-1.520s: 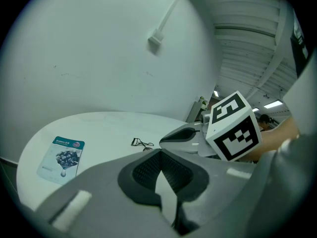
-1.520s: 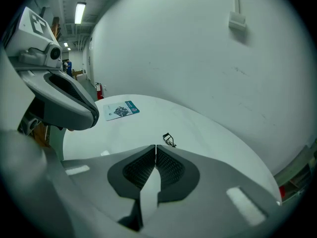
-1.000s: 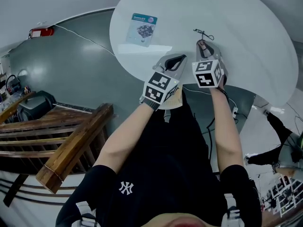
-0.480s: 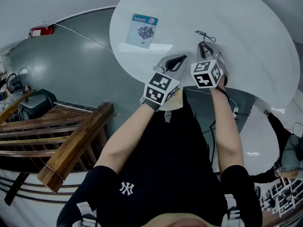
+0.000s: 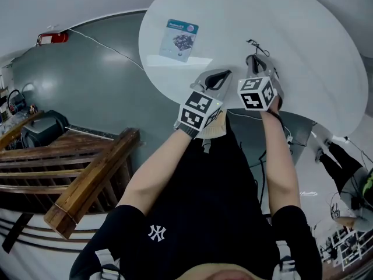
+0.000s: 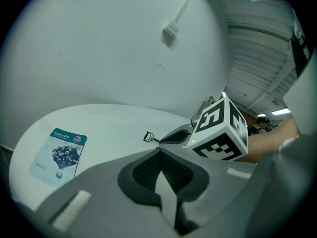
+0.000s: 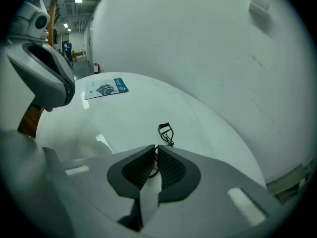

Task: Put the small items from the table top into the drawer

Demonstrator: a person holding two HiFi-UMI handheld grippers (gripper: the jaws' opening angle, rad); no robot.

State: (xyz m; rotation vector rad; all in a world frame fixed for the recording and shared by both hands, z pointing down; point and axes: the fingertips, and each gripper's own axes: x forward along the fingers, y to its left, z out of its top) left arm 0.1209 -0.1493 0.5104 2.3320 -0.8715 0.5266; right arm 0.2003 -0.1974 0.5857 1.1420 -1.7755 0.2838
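A black wire eyelash curler (image 7: 166,133) lies on the round white table (image 5: 303,34), seen small in the head view as the curler (image 5: 254,43) just beyond my right gripper (image 5: 256,63). My right gripper (image 7: 156,148) has just been closing, and its pads now pinch the curler's thin handle loop. A blue-and-white sachet (image 5: 179,39) lies flat at the table's far left. My left gripper (image 5: 215,77) hovers over the near table edge, shut with nothing in it; its pads meet in the left gripper view (image 6: 159,152).
Wooden beams (image 5: 87,185) and a slatted wooden frame stand on the grey floor at the left. Cables (image 5: 105,45) run across the floor, and a red object (image 5: 51,38) lies far left. Someone's legs (image 5: 341,162) show at the right.
My right gripper's jaws have come together on the curler's handle. Both hands have stayed where they were.
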